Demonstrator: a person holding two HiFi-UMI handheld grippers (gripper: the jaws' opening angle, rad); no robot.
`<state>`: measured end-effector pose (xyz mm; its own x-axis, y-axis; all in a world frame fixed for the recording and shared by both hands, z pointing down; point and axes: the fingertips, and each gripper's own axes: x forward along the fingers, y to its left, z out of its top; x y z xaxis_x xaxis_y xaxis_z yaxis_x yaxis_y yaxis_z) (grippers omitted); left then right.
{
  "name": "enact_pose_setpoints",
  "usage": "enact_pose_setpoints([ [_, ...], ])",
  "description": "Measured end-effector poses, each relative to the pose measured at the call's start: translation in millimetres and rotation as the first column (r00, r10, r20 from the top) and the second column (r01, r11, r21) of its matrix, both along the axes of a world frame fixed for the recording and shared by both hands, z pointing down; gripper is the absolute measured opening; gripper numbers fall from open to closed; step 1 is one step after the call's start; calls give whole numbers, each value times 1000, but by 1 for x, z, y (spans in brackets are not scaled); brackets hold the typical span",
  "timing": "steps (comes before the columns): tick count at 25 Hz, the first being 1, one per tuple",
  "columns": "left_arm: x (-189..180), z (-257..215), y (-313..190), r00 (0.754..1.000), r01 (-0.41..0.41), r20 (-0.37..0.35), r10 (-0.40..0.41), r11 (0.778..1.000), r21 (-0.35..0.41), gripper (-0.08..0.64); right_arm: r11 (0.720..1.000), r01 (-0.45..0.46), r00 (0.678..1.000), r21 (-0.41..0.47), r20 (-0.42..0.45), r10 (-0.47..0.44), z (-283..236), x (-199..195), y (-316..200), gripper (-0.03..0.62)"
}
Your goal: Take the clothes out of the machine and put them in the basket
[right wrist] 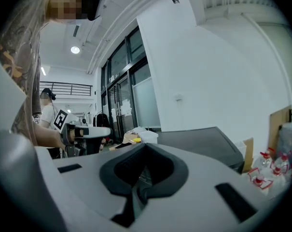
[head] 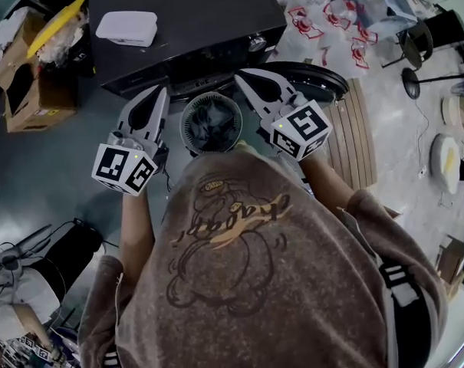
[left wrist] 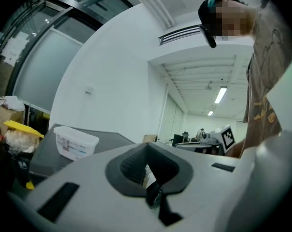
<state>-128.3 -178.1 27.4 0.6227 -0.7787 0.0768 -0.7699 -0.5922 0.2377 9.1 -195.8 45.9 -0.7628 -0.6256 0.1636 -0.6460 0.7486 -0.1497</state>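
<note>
Seen from the head view, a round slatted basket stands on the floor in front of the black machine, with dark clothes lying in it. The machine's round door hangs open to the right. My left gripper is left of the basket, and my right gripper is at its upper right. Both point towards the machine. In the left gripper view the left gripper is shut and empty. In the right gripper view the right gripper also has its tips together, with nothing between them.
A white lidded box sits on the machine's top. Open cardboard boxes stand at the left. Plastic bottles lie at the back right, and a slatted wooden panel lies right of the basket. Cables and stands crowd both sides.
</note>
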Motion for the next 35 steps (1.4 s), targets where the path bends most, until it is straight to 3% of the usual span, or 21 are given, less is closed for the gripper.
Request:
enact_pose_setpoints([
  [11,-9,35,6,996,83,-12,-83,996,-27,5,999,21,999,-49,30,-20,26,-4,1,-3],
  [35,-9,27,11,990,139,-23,-139,990,-35,6,998,64,998,-24,14,-63,19,-1,-5,-5],
])
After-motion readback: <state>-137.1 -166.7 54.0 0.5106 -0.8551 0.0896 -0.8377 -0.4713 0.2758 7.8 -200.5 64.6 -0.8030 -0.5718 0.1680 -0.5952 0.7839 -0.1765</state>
